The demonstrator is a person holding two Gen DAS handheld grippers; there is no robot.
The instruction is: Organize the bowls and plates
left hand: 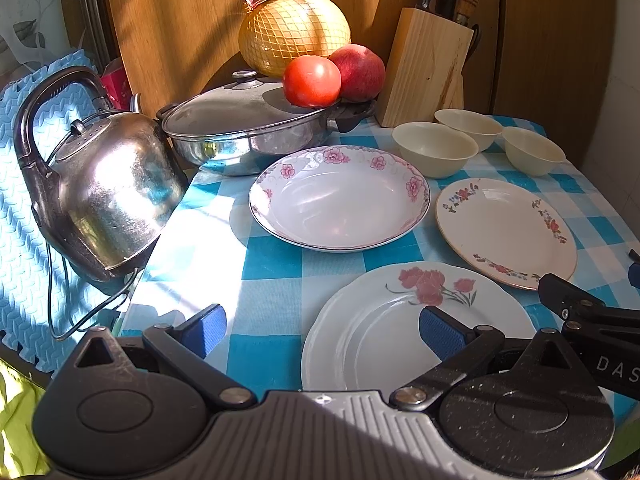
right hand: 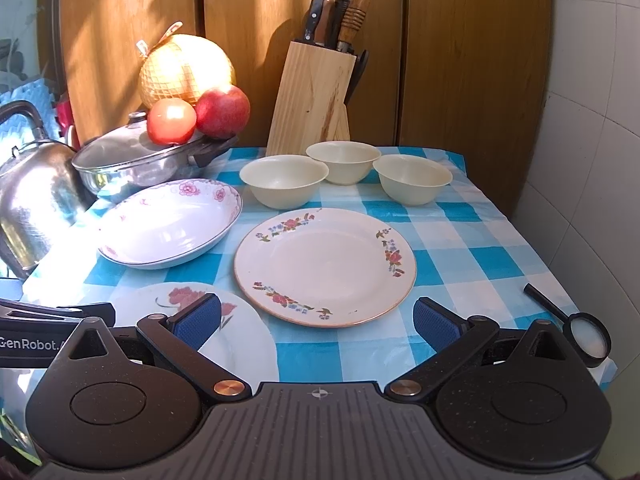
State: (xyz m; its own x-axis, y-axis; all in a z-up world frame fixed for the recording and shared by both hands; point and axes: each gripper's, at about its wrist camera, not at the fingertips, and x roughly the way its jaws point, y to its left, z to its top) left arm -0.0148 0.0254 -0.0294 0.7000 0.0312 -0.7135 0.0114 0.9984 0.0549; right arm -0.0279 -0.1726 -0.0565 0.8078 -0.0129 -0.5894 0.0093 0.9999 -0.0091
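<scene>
Three cream bowls (right hand: 284,185) (right hand: 343,161) (right hand: 412,183) stand at the back of the checked tablecloth (right hand: 460,240). In front lie a deep pink-flowered dish (right hand: 168,226), a flat cream plate with small flowers (right hand: 324,266) and a white plate with a red flower (left hand: 384,320). My left gripper (left hand: 322,330) is open low over the near left part of the white plate. My right gripper (right hand: 318,320) is open just before the near rim of the cream plate. Neither holds anything.
A steel kettle (left hand: 104,196) stands at the left on blue foam mat (left hand: 24,216). A lidded pan (left hand: 248,132) carries a tomato (left hand: 312,80), an apple and a netted pomelo. A knife block (right hand: 316,96) is behind the bowls. A magnifying glass (right hand: 588,336) lies at the near right.
</scene>
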